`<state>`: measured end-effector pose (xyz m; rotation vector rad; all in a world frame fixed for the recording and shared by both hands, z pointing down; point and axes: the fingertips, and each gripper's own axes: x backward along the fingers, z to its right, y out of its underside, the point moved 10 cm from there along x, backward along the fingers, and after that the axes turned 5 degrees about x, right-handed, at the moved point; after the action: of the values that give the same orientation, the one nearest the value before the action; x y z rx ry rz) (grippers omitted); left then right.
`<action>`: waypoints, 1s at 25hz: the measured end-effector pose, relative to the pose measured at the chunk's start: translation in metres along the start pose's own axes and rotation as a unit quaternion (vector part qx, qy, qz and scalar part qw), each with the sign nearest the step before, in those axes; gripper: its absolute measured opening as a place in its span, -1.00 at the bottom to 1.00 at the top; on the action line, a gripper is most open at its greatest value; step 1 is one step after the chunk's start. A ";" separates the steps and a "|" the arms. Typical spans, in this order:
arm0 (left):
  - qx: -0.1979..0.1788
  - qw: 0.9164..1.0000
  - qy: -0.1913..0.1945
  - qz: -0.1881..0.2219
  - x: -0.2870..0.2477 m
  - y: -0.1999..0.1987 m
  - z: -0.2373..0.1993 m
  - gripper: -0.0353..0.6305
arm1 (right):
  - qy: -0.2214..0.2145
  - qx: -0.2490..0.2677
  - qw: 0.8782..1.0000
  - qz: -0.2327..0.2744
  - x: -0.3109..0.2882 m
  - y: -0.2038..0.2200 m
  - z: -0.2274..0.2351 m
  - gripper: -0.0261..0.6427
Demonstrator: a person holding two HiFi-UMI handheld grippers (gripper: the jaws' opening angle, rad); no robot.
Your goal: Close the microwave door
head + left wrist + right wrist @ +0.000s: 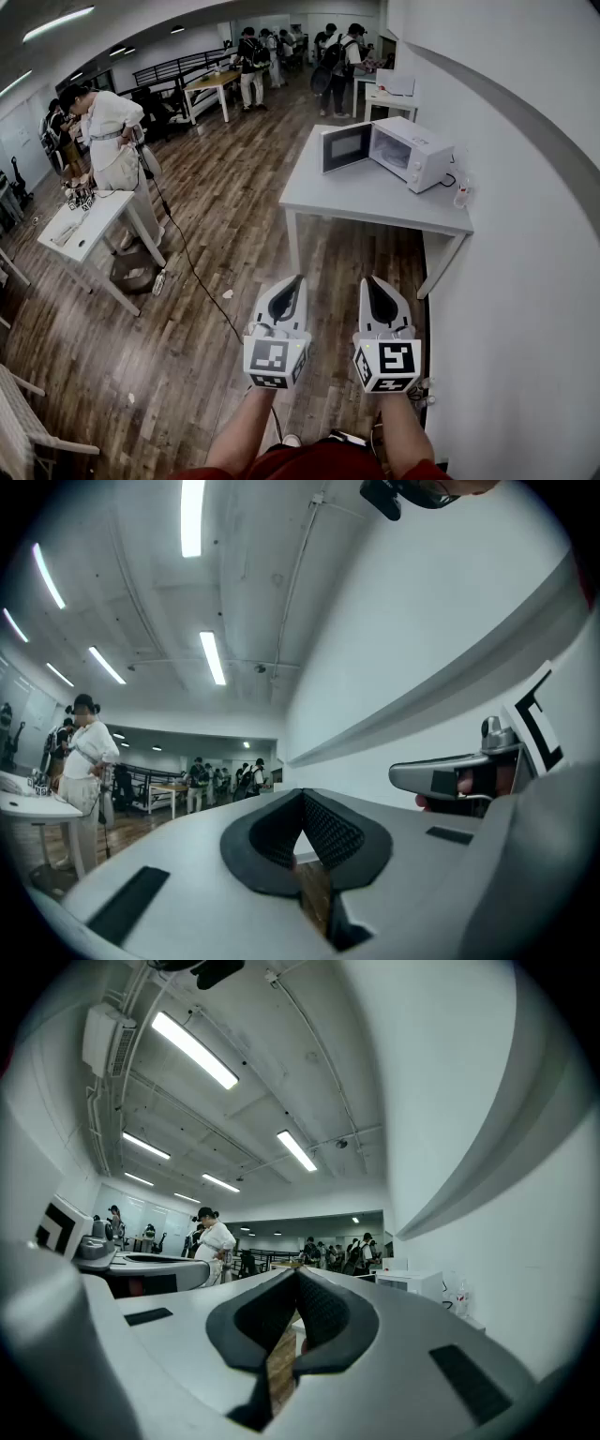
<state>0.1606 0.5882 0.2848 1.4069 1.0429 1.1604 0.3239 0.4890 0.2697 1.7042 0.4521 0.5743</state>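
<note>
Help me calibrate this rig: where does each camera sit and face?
Head view: on the head, steeply down at table and open microwave; forearms and left gripper, right gripper show.
Left gripper view: on the left gripper, along its shut jaws into the room; right gripper alongside.
Right gripper view: along its shut jaws toward the microwave; left gripper alongside.
Shared: microwave, in head and right gripper views.

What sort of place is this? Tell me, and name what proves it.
Probably an open-plan lab or workshop rather than a kitchen: a microwave sits, door open, on a white table, groups of people stand around other tables, and strip lights run overhead.
</note>
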 end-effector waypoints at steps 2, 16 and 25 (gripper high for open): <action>0.009 1.000 -0.002 -0.002 0.003 0.000 0.006 -0.81 | -0.004 0.004 1.000 -0.004 0.003 -0.002 0.001 -0.86; 0.011 1.000 -0.020 -0.012 -0.015 0.015 0.057 -0.81 | -0.015 -0.018 1.000 0.004 0.024 0.014 0.051 -0.85; 0.010 1.000 -0.023 -0.016 -0.036 0.027 0.079 -0.82 | -0.022 -0.034 0.999 0.007 0.025 0.029 0.084 -0.85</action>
<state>0.2333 0.5362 0.3029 1.4207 1.0433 1.0932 0.3934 0.4318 0.2883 1.6528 0.3859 0.5553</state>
